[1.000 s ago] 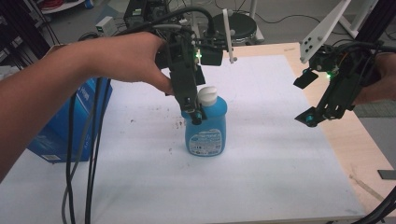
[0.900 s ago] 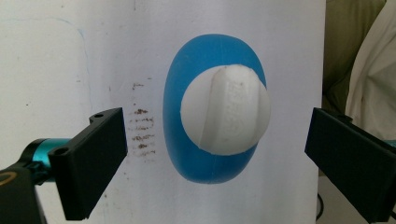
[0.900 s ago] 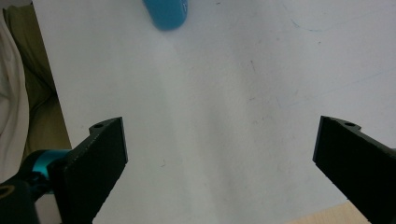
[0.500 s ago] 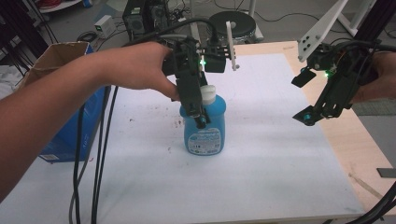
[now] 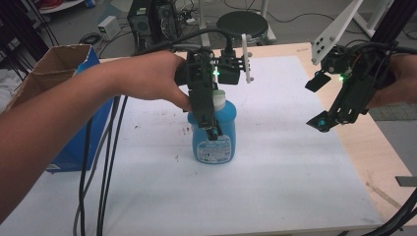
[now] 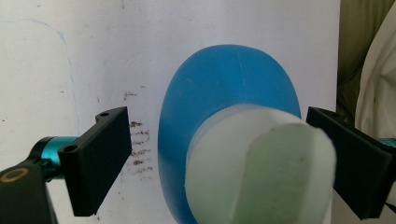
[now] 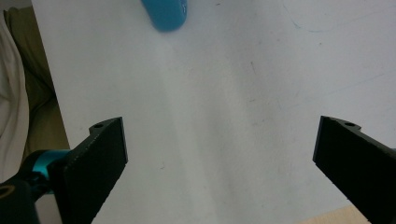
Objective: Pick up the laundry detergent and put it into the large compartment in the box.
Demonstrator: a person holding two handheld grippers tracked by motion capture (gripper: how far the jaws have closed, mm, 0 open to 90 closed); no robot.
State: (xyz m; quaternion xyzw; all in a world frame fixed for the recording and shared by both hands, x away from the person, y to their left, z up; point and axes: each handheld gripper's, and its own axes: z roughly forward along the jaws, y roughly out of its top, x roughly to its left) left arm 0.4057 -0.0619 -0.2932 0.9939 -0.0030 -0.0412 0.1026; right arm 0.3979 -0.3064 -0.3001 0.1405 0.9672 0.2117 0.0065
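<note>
A blue plastic bottle point(image 5: 212, 130) stands upright near the centre of the high view, on the white sheet that covers the tabletop point(image 5: 275, 187). It is squat and rounded at the shoulders, with a wide white cap point(image 5: 219, 96) and a pale printed label point(image 5: 212, 150) low on its front; its translucent body shows blue throughout. The left gripper point(image 5: 212, 130), held in a hand point(image 5: 162, 78) that reaches in from the left of the frame, comes down on the bottle from above, its dark body crossing the cap and the bottle's front. In the left gripper view the bottle point(image 6: 224, 93) is seen from above, its blue shoulder an oval behind the blurred white cap point(image 6: 261, 163), which sits in the lower right of that frame; the fingers point(image 6: 98, 158) stand apart on either side of it, the right one close against the cap's edge, the left one well clear, so they are open and not clamped. Small brown specks mark the sheet just left of the bottle. At the right of the high view the right gripper point(image 5: 322, 101) hangs above the sheet's edge, well apart from the bottle, its fingers point(image 7: 98, 154) spread wide over bare white sheet. A blue-sided cardboard box point(image 5: 64, 98) sits at the tabletop's left edge.
</note>
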